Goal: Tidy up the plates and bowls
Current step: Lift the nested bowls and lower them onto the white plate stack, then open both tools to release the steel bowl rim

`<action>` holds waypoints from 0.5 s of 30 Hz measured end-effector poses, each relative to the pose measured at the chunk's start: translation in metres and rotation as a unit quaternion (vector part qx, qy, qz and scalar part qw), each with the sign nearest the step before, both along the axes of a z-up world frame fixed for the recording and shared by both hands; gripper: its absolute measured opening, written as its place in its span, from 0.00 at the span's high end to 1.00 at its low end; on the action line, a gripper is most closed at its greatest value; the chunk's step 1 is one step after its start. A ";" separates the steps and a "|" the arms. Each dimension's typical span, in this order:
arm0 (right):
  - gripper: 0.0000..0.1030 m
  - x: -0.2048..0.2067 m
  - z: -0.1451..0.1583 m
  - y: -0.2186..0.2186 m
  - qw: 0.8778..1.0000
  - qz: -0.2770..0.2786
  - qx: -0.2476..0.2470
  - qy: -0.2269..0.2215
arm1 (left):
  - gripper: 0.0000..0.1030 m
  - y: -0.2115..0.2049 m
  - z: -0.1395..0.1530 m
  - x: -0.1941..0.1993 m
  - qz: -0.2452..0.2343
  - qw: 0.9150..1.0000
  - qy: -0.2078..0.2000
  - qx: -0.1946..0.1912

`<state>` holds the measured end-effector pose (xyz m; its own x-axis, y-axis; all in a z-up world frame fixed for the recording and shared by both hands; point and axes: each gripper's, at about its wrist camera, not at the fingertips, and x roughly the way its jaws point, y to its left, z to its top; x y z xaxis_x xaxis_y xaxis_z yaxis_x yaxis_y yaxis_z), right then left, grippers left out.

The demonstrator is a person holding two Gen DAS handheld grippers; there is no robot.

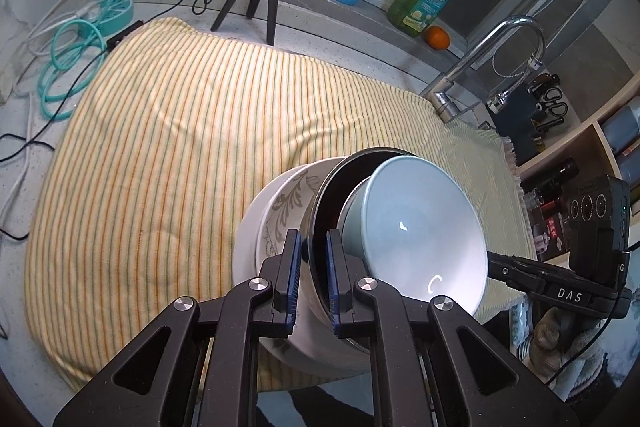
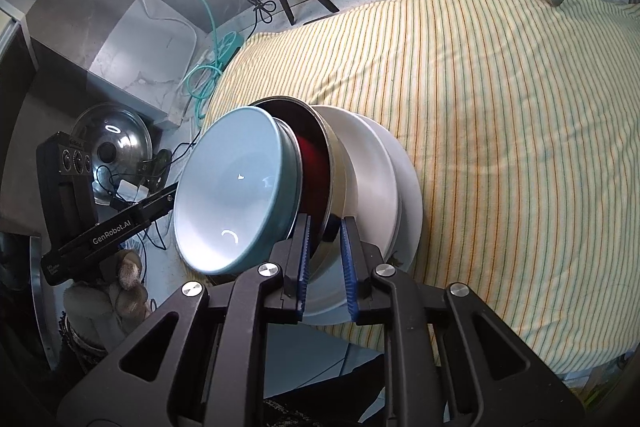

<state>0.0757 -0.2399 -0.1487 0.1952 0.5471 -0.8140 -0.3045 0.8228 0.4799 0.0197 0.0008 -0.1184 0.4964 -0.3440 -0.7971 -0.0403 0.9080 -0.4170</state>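
Claws point(image 1: 313, 269) astride steel bowl point(image 1: 320, 211) rim

Striped cloth point(image 1: 168, 131) over speckled counter point(image 1: 24, 307)

Left gripper point(image 1: 311, 277) is pointing steeply downward, its blue-padded jaws pinching the thin rim between them. Right gripper point(image 2: 325, 263) is pointing down at a similar angle, jaws likewise clamping a rim, with a slightly wider gap. Each gripper is appearing in the other's view, a gloved hand point(image 1: 560, 341) gripping its handle.
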 end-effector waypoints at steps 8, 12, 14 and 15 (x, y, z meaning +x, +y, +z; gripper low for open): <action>0.84 -0.002 0.004 -0.001 1.000 -0.002 -0.009 -0.011 | 0.89 0.001 0.001 -0.002 -0.002 1.000 -0.003 0.004; 0.84 -0.003 0.007 -0.004 1.000 -0.005 -0.010 -0.016 | 0.88 0.003 0.004 -0.004 0.000 1.000 -0.007 0.003; 0.84 -0.005 0.009 -0.005 1.000 -0.006 -0.011 -0.019 | 0.88 0.004 0.004 -0.005 0.001 1.000 -0.007 0.003; 0.84 -0.005 0.010 -0.006 1.000 -0.007 -0.012 -0.020 | 0.88 0.004 0.004 -0.005 0.001 1.000 -0.008 0.005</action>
